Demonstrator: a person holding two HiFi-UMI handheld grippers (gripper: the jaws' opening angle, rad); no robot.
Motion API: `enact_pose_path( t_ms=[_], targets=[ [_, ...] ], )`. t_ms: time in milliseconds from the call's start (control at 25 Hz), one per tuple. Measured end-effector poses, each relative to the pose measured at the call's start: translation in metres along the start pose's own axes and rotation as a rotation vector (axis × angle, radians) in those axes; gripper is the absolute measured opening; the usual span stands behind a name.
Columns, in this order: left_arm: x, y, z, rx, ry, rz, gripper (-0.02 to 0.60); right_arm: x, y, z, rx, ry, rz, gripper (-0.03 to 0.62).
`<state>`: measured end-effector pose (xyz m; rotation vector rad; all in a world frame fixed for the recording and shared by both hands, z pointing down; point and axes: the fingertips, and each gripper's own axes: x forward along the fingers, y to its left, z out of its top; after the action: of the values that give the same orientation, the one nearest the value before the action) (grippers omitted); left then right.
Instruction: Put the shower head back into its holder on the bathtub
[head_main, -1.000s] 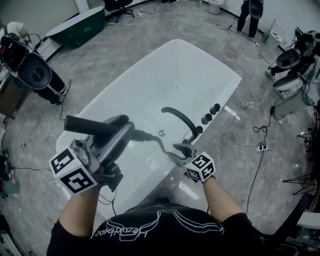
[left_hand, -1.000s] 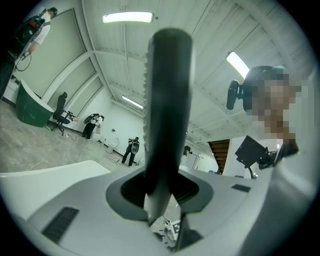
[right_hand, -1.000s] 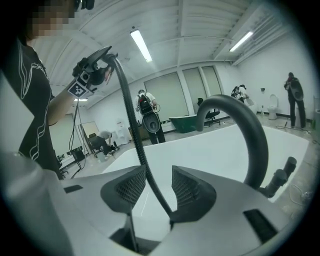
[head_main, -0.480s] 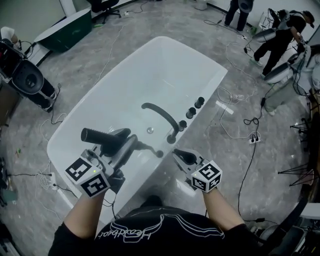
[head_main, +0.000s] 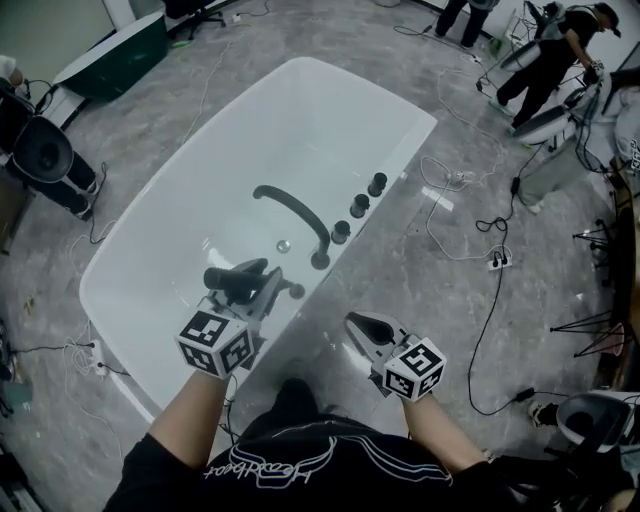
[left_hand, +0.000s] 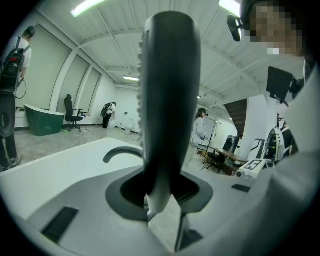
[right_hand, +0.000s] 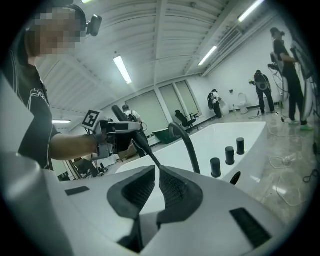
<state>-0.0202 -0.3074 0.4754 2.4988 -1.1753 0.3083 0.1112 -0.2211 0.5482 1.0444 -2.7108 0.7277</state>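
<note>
Two grippers are held near the tub (head_main: 418, 128); the shower head (head_main: 232, 279) is clamped in the left gripper (head_main: 266, 288); the right gripper (head_main: 357, 326) is closing, empty.

Floor (head_main: 150, 130): I'm seeing grey stone, cables (head_main: 492, 300) trailing across.
Far corner: green tub (head_main: 112, 58) sitting.
Ceiling: strip lights (right_hand: 122, 69) glowing.

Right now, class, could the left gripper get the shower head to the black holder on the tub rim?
Probably yes: the left gripper grips the shower head close beside the holder, and nothing stands between them.
</note>
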Motion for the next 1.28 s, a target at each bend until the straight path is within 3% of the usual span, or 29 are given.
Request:
enact_pose_path(
  t_ms=[360,520,640,1280],
  targets=[
    [0.051,0.017,-0.094,0.021,0.098,0.076,0.115,-0.01,-0.012,-0.034,0.052,0.046,-0.035,0.037],
    [0.075,0.019,-0.123,0.096,0.172,0.073,0.115,-0.01,-0.018,-0.042,0.071,0.065,-0.05,0.037],
    [0.084,0.02,-0.14,0.141,0.212,0.062,0.115,-0.008,-0.023,-0.051,0.09,0.077,-0.064,0.037],
    [0.122,0.035,-0.226,0.188,0.357,0.051,0.115,-0.001,-0.033,-0.075,0.108,0.119,-0.101,0.037]
  ],
)
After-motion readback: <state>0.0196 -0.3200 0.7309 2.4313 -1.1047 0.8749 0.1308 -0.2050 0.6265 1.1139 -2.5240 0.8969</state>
